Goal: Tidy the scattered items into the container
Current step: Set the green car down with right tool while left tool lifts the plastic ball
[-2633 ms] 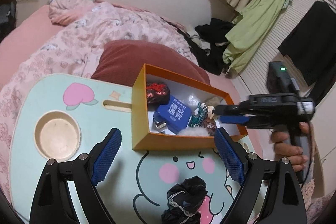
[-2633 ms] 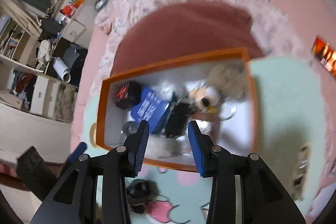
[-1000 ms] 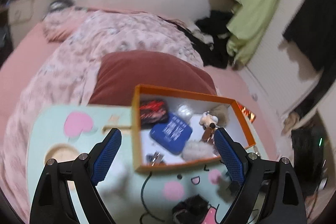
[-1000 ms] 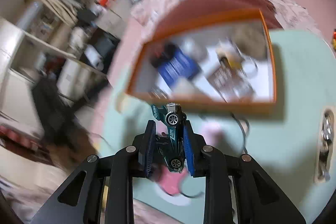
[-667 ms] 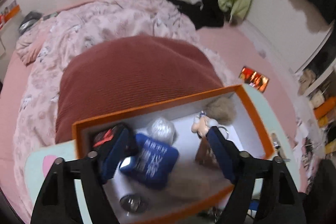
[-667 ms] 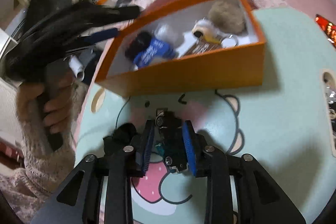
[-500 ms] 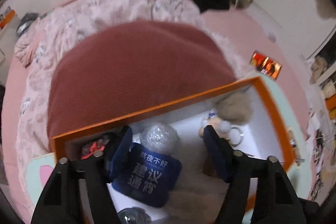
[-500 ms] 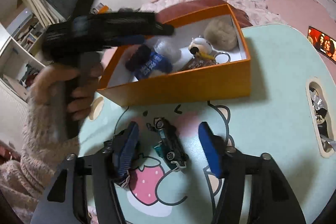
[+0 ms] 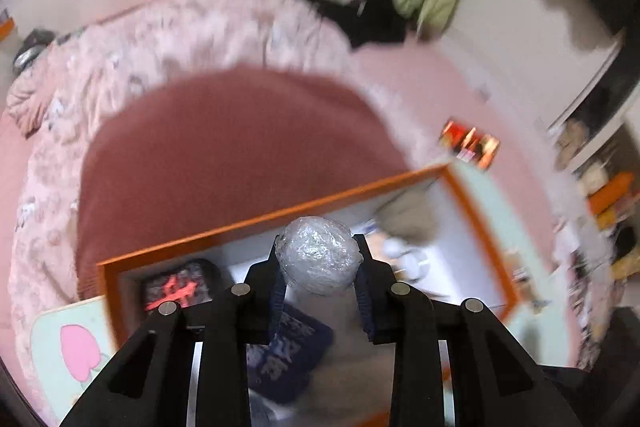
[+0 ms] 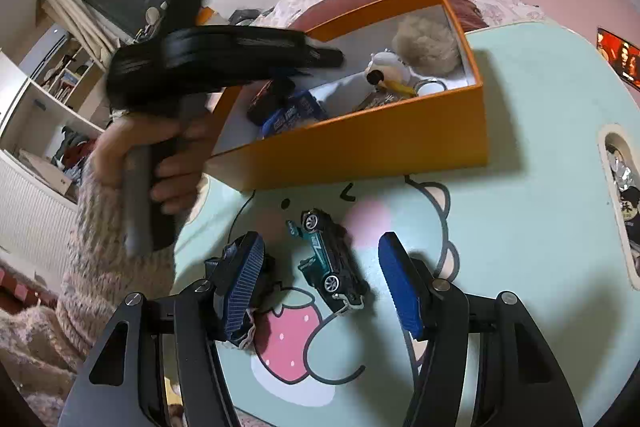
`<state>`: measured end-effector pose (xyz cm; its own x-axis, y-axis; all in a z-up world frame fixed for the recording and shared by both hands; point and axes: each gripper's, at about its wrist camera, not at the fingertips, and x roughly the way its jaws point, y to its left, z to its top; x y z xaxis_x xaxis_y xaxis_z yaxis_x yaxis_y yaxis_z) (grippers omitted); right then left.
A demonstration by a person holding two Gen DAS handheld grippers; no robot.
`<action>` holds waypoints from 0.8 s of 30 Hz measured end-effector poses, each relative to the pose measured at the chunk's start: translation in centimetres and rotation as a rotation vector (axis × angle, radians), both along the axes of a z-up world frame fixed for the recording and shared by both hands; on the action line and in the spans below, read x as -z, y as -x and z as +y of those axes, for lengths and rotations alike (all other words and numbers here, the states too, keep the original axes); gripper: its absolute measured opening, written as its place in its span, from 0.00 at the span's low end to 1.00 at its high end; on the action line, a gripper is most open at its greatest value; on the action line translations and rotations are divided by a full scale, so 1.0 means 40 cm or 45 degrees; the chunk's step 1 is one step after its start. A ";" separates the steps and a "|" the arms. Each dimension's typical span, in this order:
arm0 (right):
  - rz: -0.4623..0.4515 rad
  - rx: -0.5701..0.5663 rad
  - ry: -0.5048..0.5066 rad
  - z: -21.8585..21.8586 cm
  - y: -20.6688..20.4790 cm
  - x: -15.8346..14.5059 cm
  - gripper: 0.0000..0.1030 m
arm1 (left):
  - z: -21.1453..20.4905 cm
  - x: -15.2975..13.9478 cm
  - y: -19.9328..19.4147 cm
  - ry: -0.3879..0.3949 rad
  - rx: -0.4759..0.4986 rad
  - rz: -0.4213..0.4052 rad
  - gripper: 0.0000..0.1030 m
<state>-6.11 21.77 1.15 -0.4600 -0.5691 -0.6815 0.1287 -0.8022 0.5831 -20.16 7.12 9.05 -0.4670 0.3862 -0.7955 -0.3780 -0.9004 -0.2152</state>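
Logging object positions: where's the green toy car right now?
In the right wrist view the green toy car lies on the mint table, between the open right hand-held gripper fingers, in front of the orange box.

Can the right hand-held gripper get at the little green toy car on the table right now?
Probably yes. The right hand-held gripper is open with the toy car lying between its fingers on the table, nothing covering it. A dark crumpled item sits close by the left finger.

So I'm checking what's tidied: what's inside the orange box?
The box holds a fluffy pom, a white plush keychain, a blue pouch and a black-red pouch. The left gripper hides part.
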 end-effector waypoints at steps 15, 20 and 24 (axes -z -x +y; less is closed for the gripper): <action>0.032 -0.094 0.026 0.006 0.057 -0.098 0.59 | -0.315 0.027 -0.290 -0.292 -0.292 0.059 0.28; -0.081 -0.106 -0.018 -0.017 0.185 -0.131 0.62 | -0.292 0.122 -0.315 -0.261 -0.330 -0.005 0.29; -0.110 -0.182 -0.158 -0.093 0.269 -0.130 0.62 | -0.273 0.148 -0.329 -0.243 -0.314 -0.013 0.53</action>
